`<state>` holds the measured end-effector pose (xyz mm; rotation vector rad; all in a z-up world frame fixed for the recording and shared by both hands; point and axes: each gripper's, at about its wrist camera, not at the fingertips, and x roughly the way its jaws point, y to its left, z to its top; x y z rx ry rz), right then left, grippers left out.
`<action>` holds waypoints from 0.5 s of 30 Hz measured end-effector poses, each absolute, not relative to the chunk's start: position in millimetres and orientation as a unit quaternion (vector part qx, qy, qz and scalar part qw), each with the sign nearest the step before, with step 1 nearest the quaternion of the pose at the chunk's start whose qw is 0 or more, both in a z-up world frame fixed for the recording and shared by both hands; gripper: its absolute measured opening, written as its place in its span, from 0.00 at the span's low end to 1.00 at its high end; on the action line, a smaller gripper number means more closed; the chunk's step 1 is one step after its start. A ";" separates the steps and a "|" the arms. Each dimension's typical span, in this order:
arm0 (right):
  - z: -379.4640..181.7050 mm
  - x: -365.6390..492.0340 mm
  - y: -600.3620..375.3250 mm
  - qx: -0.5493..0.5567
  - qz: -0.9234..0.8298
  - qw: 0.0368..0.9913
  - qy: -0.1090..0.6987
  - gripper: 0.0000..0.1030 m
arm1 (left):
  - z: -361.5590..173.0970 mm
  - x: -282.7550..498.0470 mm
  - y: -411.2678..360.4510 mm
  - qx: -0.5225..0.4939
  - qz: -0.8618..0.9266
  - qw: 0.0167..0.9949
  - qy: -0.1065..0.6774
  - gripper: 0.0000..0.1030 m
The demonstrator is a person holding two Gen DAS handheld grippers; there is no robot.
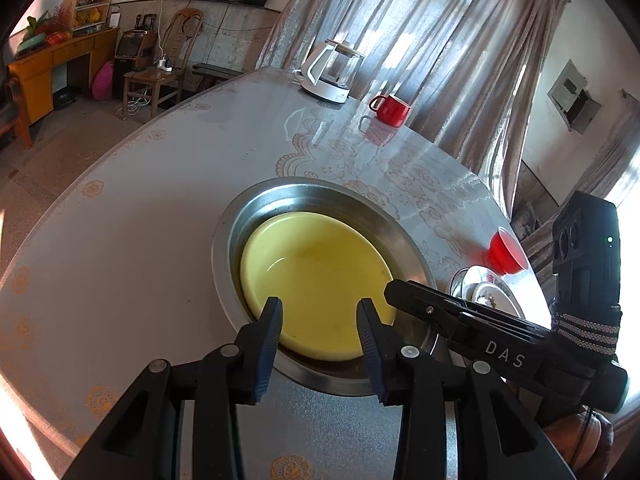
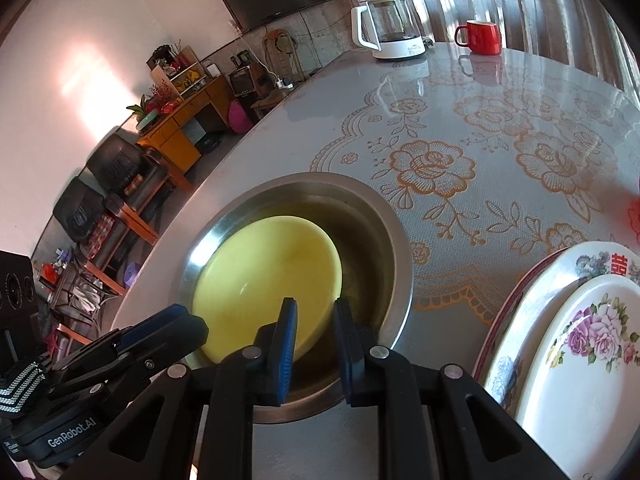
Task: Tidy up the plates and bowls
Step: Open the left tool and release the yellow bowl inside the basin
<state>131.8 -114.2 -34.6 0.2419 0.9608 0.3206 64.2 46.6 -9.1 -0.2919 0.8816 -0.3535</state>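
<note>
- Red cup (image 1: 505,251) near table's (image 1: 168,216) right edge is blurred; its shape is hard to read.
- Plate stack (image 2: 560,344) cut off by pic edge in right wrist view; in left wrist view mostly hidden behind right hand-held gripper (image 1: 404,292).
- Yellow bowl (image 2: 268,284) sits inside steel basin (image 2: 400,264), near table's front edge, leaning toward basin's left wall.
- Left hand-held gripper (image 1: 318,312): jaws partly open, pads hover over bowl's near rim, not pressing.
- Right hand-held gripper (image 2: 316,312): jaws narrow, at bowl's near-right rim; can't tell if rim is pinched.
- Kettle (image 2: 390,26) & red mug (image 2: 480,38) at far edge.
</note>
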 end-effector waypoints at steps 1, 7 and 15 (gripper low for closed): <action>-35.0 131.6 -114.3 0.115 0.152 0.868 0.458 0.17 | -9.9 65.4 45.5 -0.140 -0.171 0.878 0.424 0.38; -34.5 131.8 -116.3 0.106 0.144 0.873 0.454 0.17 | -10.9 65.5 41.6 -0.136 -0.173 0.878 0.425 0.40; -30.2 134.3 -114.4 0.138 0.194 0.864 0.443 0.20 | -3.2 61.5 52.6 -0.146 -0.164 0.884 0.413 0.41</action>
